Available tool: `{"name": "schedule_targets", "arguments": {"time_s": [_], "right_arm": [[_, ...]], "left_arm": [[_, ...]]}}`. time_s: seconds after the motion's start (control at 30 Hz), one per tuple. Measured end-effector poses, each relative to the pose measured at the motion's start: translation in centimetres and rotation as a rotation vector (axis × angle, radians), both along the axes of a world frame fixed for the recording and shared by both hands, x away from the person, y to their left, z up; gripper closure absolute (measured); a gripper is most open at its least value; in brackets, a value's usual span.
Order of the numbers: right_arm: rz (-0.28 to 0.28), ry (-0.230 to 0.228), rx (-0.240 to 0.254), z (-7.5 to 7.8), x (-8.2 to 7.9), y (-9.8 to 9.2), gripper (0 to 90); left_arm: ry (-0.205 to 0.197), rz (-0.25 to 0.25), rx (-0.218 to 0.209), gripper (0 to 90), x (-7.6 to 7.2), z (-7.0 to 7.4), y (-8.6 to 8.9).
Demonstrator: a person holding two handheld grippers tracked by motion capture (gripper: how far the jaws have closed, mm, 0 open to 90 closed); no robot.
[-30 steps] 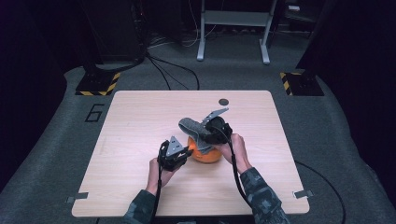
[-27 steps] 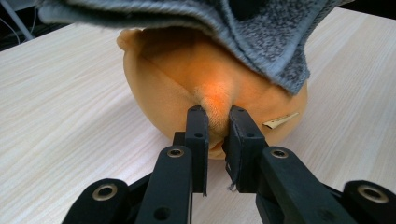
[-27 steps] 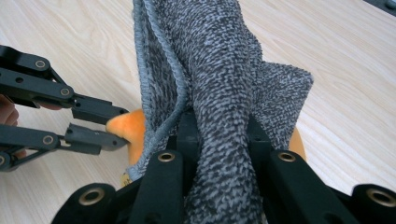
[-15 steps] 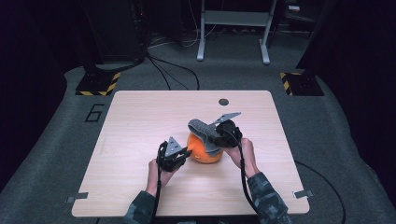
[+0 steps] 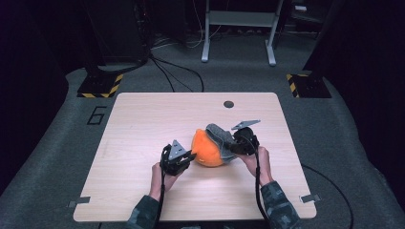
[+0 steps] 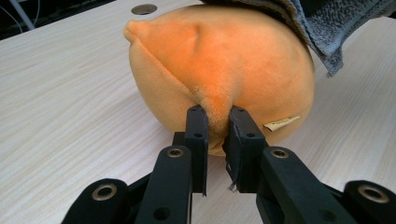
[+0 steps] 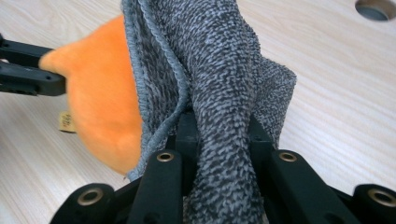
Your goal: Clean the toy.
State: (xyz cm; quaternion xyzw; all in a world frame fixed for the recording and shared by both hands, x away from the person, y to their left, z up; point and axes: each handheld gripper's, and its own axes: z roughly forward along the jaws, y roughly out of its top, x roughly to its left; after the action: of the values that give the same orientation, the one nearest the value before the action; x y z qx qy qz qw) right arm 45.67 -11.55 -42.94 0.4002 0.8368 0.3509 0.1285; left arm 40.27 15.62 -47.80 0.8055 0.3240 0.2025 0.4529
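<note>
Bulging orange plush (image 6: 224,60), grey-draped

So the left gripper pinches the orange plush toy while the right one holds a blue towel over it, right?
Not quite: the towel is grey, as the right gripper view shows. The left gripper does pinch the orange plush toy, and the right gripper holds the towel over it.

The high view looks forward and down over the whole surface (image 5: 143,124) from the person's side. Each claw camera sits very near the orange plush (image 6: 224,70) (facing it from opposite sides), which all views share.
</note>
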Motion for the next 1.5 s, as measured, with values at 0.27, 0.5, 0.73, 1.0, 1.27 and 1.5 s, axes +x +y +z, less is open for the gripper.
{"name": "schedule_targets", "arguments": {"time_s": [0.27, 0.5, 0.73, 1.0, 1.27, 1.5], "right_arm": [[-0.039, 0.033, 0.006, -1.0, 0.0, -1.1, 73.7], [-0.056, 0.045, 0.007, -1.9, 0.1, -1.7, 73.6], [-0.081, 0.074, 0.009, -2.9, 0.3, -2.3, 73.6], [-0.099, 0.113, -0.013, -4.1, 0.6, -2.8, 73.4], [-0.110, 0.121, -0.022, -4.3, 0.6, -3.6, 73.8], [-0.099, 0.016, 0.045, -0.4, -0.5, -4.2, 74.0]], "left_arm": [[-0.001, -0.001, -0.003, 79.3, 0.0, 0.0, -0.1], [0.001, -0.006, -0.003, 79.2, 0.0, 0.0, -0.1], [0.002, -0.005, -0.002, 79.1, -0.1, 0.0, -0.1], [-0.003, -0.004, -0.002, 79.0, 0.0, 0.0, -0.2], [0.001, 0.001, -0.002, 78.9, 0.0, 0.0, -0.1], [0.002, 0.004, -0.004, 78.6, 0.0, 0.0, -0.1]]}}
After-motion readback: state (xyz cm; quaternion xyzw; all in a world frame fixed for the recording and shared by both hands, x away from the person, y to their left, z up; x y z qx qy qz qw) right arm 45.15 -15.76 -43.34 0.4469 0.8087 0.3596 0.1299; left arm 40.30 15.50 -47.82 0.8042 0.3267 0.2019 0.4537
